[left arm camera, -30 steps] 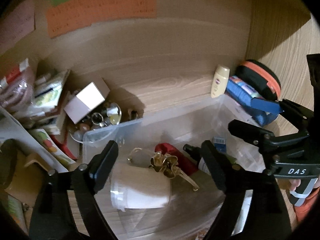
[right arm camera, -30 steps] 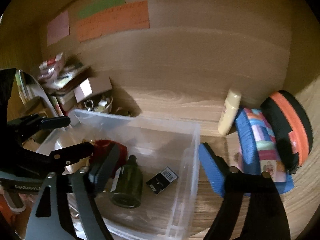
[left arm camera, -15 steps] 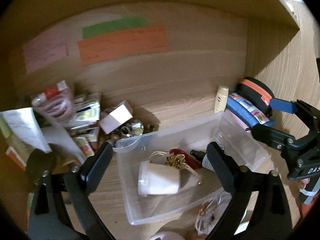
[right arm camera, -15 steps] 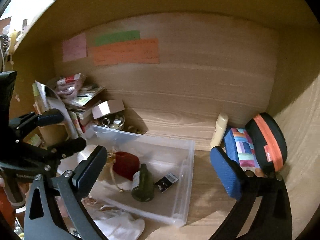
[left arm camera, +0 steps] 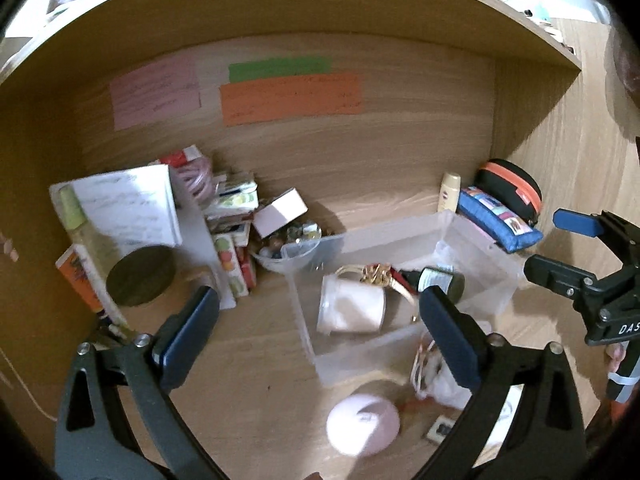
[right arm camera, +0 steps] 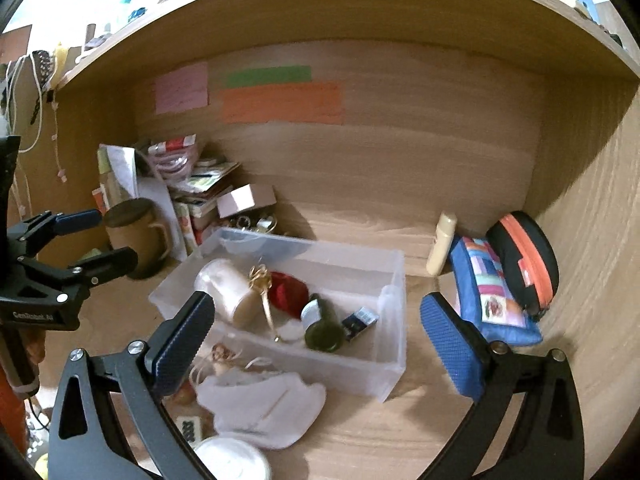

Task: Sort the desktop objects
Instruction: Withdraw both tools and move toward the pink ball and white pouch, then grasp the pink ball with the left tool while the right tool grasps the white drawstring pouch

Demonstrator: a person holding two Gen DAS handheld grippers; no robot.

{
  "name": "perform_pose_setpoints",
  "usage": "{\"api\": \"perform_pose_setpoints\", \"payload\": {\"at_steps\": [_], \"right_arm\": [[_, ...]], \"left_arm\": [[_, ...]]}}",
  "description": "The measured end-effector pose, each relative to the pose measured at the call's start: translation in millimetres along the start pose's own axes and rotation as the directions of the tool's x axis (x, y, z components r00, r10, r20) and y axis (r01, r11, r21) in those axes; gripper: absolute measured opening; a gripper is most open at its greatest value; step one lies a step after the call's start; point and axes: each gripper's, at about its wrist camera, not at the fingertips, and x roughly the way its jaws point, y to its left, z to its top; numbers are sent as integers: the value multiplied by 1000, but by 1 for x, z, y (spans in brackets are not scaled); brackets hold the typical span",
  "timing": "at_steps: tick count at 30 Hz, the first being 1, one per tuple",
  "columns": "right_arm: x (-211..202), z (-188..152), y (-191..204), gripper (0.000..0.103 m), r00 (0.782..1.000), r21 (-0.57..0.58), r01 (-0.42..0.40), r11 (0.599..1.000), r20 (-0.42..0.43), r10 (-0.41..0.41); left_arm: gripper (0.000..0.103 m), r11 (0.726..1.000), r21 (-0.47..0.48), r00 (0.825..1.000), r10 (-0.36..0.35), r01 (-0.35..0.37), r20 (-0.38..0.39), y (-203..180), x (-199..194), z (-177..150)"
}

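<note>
The left tongs (left arm camera: 318, 314) stand wide open, their jaws have just been opening, and nothing is between them; they touch nothing; in the left wrist view the clear plastic bin (left arm camera: 486, 252) shows through the gap, on the wooden surface (left arm camera: 256, 364) below. The right tongs (right arm camera: 316, 320) are also fully apart and grip nothing, their jaws having just been opening too; their blue pads frame the same bin (right arm camera: 394, 320) in the right wrist view.

The bin lies at the centre of the surface; inside it, from 9 o'clock to 3 o'clock, are a white cup (right arm camera: 228, 286) on its side, a gold ornament (right arm camera: 262, 276), a red thing (right arm camera: 288, 288), a dark green bottle (right arm camera: 324, 328) lying down, and a small black box (right arm camera: 360, 320). At 3 o'clock from the bin a blue pouch (right arm camera: 488, 292) leans on a black case (right arm camera: 524, 260) with an orange zip; a cream tube (right arm camera: 440, 244) stands just beside the pouch.

At 10 o'clock a heap of packets and books (left arm camera: 228, 216) is blurred; I cannot tell the single pieces. A white cloth (right arm camera: 260, 404) at 6 o'clock is partly covered by the right tongs; a round pale object (left arm camera: 362, 424) near the bottom edge of the left wrist view is smeared and cannot be named.
</note>
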Motion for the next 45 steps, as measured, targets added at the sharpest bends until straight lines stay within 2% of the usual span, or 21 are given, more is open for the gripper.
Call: {"api": "perform_pose_setpoints", "payload": {"at_steps": [11,20,27,34,38,40,42,43,45], "right_arm": [[-1,-28,12,103,998,2,-3,1000,-66,3],[22,-59,16,103,982,-8,-23,1000,-185,22],[55,-74,23,103,954,-19,-68,997,-292,60],[89,-78,24,103,907,5,-136,991,-403,126],[97,-81,25,102,898,13,-168,986,-411,159],[96,-82,24,98,902,16,-177,984,-397,169],[96,-82,25,86,901,17,-189,982,-394,180],[94,-83,24,84,903,14,-189,982,-389,179],[93,-83,24,77,905,13,-192,981,-384,182]], "left_arm": [[102,1000,-19,997,-22,20,-70,10,-4,-44],[102,995,-24,976,-98,95,-194,7,14,-81],[102,990,15,955,-131,140,-265,-12,38,-91],[102,991,17,943,-121,132,-310,-7,58,-91],[102,990,-6,938,-138,143,-317,-3,63,-93],[102,990,-12,938,-139,142,-319,-2,65,-94],[101,990,-16,938,-138,140,-319,-2,66,-94],[101,990,-18,935,-141,143,-325,-2,68,-94],[97,988,-26,931,-150,151,-332,-3,70,-95]]}}
